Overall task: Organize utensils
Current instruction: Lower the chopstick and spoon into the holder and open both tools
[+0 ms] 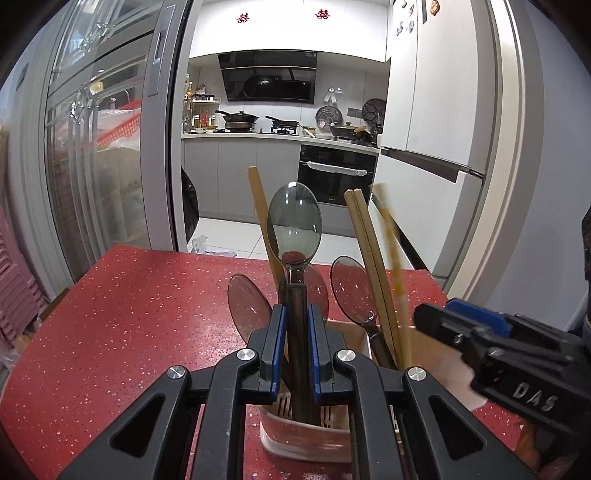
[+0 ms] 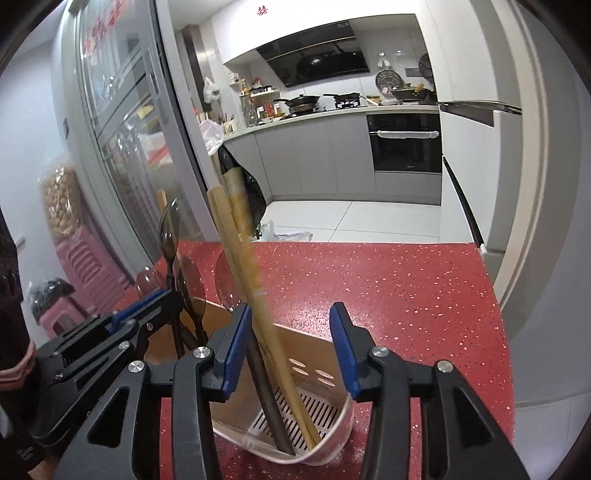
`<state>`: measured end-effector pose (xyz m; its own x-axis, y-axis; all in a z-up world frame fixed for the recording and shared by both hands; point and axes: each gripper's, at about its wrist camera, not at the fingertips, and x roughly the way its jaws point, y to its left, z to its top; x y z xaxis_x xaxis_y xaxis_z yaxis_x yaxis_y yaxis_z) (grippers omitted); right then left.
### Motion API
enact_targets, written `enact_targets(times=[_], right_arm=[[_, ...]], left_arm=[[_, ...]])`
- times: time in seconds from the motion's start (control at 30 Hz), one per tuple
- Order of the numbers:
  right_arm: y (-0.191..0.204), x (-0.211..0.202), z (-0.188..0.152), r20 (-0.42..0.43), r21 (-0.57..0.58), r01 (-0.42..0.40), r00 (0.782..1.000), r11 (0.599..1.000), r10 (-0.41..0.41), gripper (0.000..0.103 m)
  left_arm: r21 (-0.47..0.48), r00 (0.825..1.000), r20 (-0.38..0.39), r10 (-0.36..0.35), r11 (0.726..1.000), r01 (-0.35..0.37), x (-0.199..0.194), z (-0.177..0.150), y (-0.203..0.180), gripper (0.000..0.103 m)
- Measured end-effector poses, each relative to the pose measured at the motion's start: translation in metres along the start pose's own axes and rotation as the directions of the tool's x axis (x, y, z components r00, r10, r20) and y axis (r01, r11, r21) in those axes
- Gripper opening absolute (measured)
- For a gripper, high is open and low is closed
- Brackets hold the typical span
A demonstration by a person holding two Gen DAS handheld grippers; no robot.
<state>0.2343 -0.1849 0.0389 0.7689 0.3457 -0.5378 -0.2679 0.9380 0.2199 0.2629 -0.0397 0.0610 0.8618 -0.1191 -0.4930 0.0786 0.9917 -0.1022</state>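
- Your left gripper (image 1: 296, 325) pinches the dark wooden handle of a smoky translucent spoon (image 1: 294, 225) between its blue pads; the spoon stands upright, bowl up, with its handle end down in the utensil holder (image 1: 306, 439).
- The holder, a beige tub with a slotted white floor, sits on the red speckled table (image 1: 129, 314) directly beneath both grippers.
- In it, from left to right: a spoon bowl (image 1: 246, 302) leaning left, a bamboo chopstick (image 1: 258, 206) behind the held spoon, another spoon (image 1: 351, 288), then a pair of bamboo chopsticks (image 1: 365, 236) leaning right.
- Your right gripper (image 2: 291, 347) has its fingers spread wide, over the holder's right compartment. A dark stick and pale chopsticks (image 2: 229, 243) stand between them; one chopstick is blurred, and you cannot tell whether it touches the left pad.
- Hard to make out: the holder's near wall is hidden behind the left gripper, and a further spoon bowl hides behind the held spoon's handle.
- Writing: the right gripper's side reads "DAS" (image 1: 535, 397) in raised letters. Red paper characters (image 1: 322, 14) mark the kitchen cabinets beyond the table, too small to read.
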Motion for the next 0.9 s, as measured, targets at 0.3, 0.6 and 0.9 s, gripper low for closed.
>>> enact_targets(times=[0.3, 0.6, 0.9], right_arm=[[-0.003, -0.021, -0.003, 0.004, 0.032, -0.006, 1.000, 0.999, 0.005, 0.049], [-0.007, -0.037, -0.012, -0.002, 0.059, -0.002, 1.000, 0.998, 0.002, 0.050], [-0.007, -0.053, -0.022, -0.028, 0.091, 0.010, 1.000, 0.996, -0.008, 0.057]], left_arm=[[-0.029, 0.998, -0.052, -0.035, 0.999, 0.034, 0.002, -0.001, 0.005, 0.037], [-0.034, 0.999, -0.048, -0.023, 0.999, 0.021, -0.009, 0.003, 0.007, 0.037], [-0.025, 0.998, -0.060, -0.008, 1.000, 0.007, -0.027, -0.001, 0.011, 0.037]])
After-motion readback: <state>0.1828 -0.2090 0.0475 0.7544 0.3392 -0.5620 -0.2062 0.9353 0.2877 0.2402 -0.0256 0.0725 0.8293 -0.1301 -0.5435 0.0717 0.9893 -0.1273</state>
